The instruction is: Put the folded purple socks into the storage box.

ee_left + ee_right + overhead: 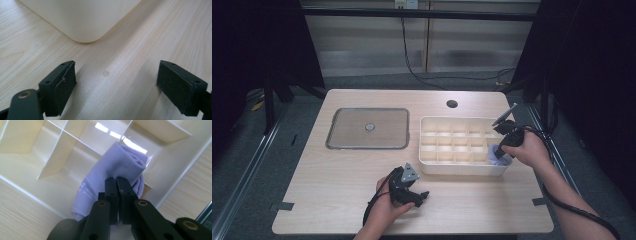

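Left tool (424,196) jaws wide apart over table (337,200), right tool (117,192) clamping lilac cloth (120,165) upright in divider box (432,167) corner cell

Pale wood table (337,170), grey floor (242,165), black curtains (592,60)

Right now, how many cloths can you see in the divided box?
1. A purple cloth sits bunched in the near right corner cell of the divided box, pinched by the right tongs. The other cells look empty, though some floors are partly hidden.
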Demonstrator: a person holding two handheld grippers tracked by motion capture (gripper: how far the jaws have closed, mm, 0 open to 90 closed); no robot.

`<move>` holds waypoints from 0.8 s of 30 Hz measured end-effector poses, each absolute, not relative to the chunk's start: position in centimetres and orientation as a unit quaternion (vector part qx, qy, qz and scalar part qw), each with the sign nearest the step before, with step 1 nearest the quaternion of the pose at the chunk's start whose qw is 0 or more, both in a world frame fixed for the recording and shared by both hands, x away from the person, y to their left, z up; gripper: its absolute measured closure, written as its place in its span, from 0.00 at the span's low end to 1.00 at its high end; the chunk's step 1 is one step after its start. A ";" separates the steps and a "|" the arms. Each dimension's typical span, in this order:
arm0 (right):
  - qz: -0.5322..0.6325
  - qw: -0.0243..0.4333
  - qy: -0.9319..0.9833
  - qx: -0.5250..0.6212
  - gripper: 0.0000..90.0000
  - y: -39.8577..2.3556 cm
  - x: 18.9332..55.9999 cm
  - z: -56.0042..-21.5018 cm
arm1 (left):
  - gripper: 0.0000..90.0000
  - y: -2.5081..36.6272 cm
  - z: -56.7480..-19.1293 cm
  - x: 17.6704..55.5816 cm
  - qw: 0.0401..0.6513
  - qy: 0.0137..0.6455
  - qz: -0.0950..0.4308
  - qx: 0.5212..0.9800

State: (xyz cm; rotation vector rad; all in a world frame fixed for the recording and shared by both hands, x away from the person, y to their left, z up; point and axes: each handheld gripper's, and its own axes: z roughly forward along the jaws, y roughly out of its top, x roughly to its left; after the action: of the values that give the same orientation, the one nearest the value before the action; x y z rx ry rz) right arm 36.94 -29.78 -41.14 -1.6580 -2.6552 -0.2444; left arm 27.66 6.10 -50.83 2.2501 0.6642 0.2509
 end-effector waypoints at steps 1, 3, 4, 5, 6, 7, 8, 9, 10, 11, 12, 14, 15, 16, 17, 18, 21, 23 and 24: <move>-0.081 0.002 -0.844 -0.531 0.97 -29.7 36.9 -41.2 | 0.17 6.1 -50.8 27.7 0.381 0.260 0.098 0.882; -0.076 0.002 -0.846 -0.527 0.97 -29.7 36.8 -41.3 | 0.17 6.1 -50.8 27.7 0.381 0.261 0.098 0.881; -0.079 0.002 -0.846 -0.528 0.97 -29.7 36.7 -41.4 | 0.17 6.1 -50.8 27.7 0.381 0.261 0.098 0.881; -0.077 0.003 -0.846 -0.528 0.97 -29.7 36.7 -41.4 | 0.17 6.1 -50.8 27.7 0.381 0.260 0.098 0.882; -0.078 0.002 -0.847 -0.527 0.97 -29.7 36.7 -41.5 | 0.17 6.1 -50.8 27.7 0.381 0.261 0.098 0.881; -0.076 0.002 -0.846 -0.527 0.97 -29.6 36.6 -41.6 | 0.17 6.1 -50.8 27.7 0.381 0.260 0.098 0.882; -0.073 0.002 -0.848 -0.525 0.98 -29.6 36.6 -41.6 | 0.17 6.1 -50.8 27.7 0.381 0.260 0.098 0.882; -0.073 0.001 -0.849 -0.524 0.98 -29.6 36.5 -41.8 | 0.17 6.1 -50.8 27.7 0.381 0.261 0.098 0.881; -0.073 0.000 -0.851 -0.521 0.98 -29.5 36.4 -42.0 | 0.17 6.1 -50.8 27.7 0.381 0.260 0.098 0.882; -0.066 0.004 -0.850 -0.523 0.98 -29.5 36.4 -42.2 | 0.17 6.1 -50.8 27.7 0.381 0.260 0.098 0.882; -0.065 0.003 -0.850 -0.522 0.98 -29.5 36.3 -42.4 | 0.17 6.1 -50.8 27.7 0.381 0.261 0.098 0.881; -0.063 0.006 -0.849 -0.525 0.98 -29.6 36.2 -42.8 | 0.17 6.1 -50.8 27.7 0.381 0.261 0.098 0.881; -0.064 0.007 -0.848 -0.527 0.98 -29.7 36.2 -43.0 | 0.17 6.1 -50.8 27.7 0.381 0.260 0.098 0.882; -0.065 0.008 -0.846 -0.528 0.98 -29.8 36.2 -43.1 | 0.17 6.1 -50.8 27.7 0.381 0.260 0.098 0.882; -0.067 0.009 -0.846 -0.529 0.98 -29.9 36.1 -43.2 | 0.17 6.1 -50.8 27.7 0.381 0.260 0.098 0.882; -0.070 0.009 -0.845 -0.530 0.98 -29.9 36.1 -43.2 | 0.17 6.1 -50.8 27.7 0.381 0.261 0.098 0.881; -0.071 0.010 -0.844 -0.531 0.98 -30.0 36.1 -43.2 | 0.17 6.1 -50.8 27.7 0.381 0.261 0.098 0.881; -0.070 0.011 -0.844 -0.532 0.98 -29.9 36.1 -43.2 | 0.17 6.1 -50.8 27.7 0.381 0.260 0.098 0.882; -0.069 0.010 -0.844 -0.532 0.98 -29.9 36.1 -43.3 | 0.17 6.1 -50.8 27.7 0.381 0.260 0.098 0.882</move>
State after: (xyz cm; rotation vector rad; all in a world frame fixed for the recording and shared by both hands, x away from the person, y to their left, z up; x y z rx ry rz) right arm 36.11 -29.92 -43.26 -1.6608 -2.6342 -0.2160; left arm 27.65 6.11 -50.83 2.2497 0.6647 0.2508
